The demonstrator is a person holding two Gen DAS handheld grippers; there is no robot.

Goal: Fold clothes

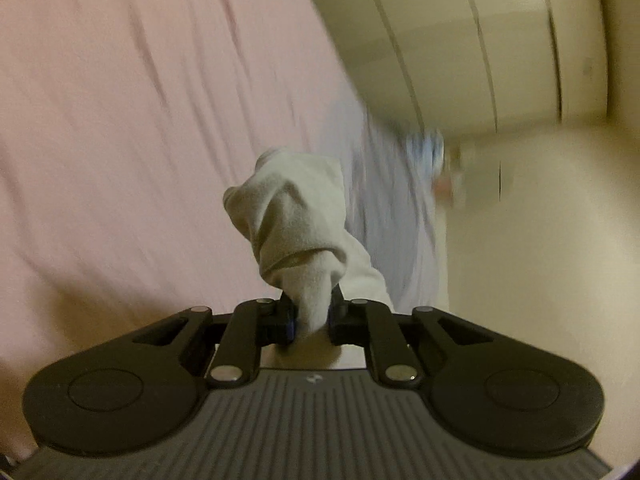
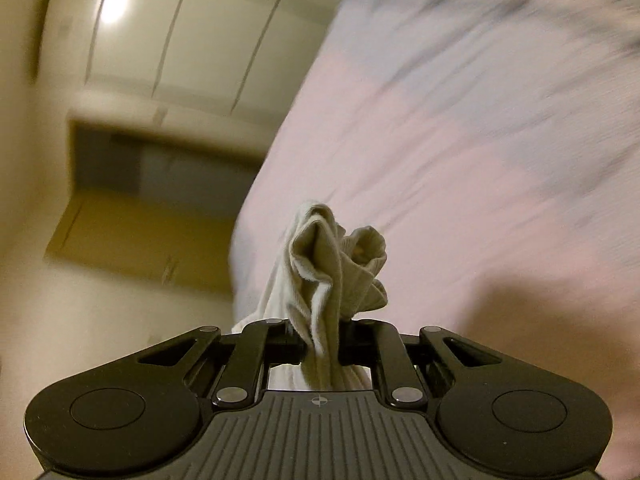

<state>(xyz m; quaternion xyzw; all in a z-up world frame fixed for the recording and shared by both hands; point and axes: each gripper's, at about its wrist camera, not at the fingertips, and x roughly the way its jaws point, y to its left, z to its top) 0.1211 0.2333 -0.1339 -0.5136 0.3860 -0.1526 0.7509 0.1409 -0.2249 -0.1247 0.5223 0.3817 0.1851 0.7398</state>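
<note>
Both grippers pinch pale cloth, lifted over the pink bed.

Your left gripper (image 1: 312, 320) has its jaws nearly closed on a bunched fold of a light grey garment (image 1: 292, 216); cloth sticks out past the fingers & also trails off to the right. Your right gripper (image 2: 322, 346) is clamped narrow on a crumpled, ribbed off-white piece of cloth (image 2: 332, 264); can't tell if it's the same item. Pink bedsheet (image 1: 120, 120) fills the bkgd beyond, blurred. Cream wardrobe doors (image 1: 460, 40) stand far off past the bed edge.
</note>
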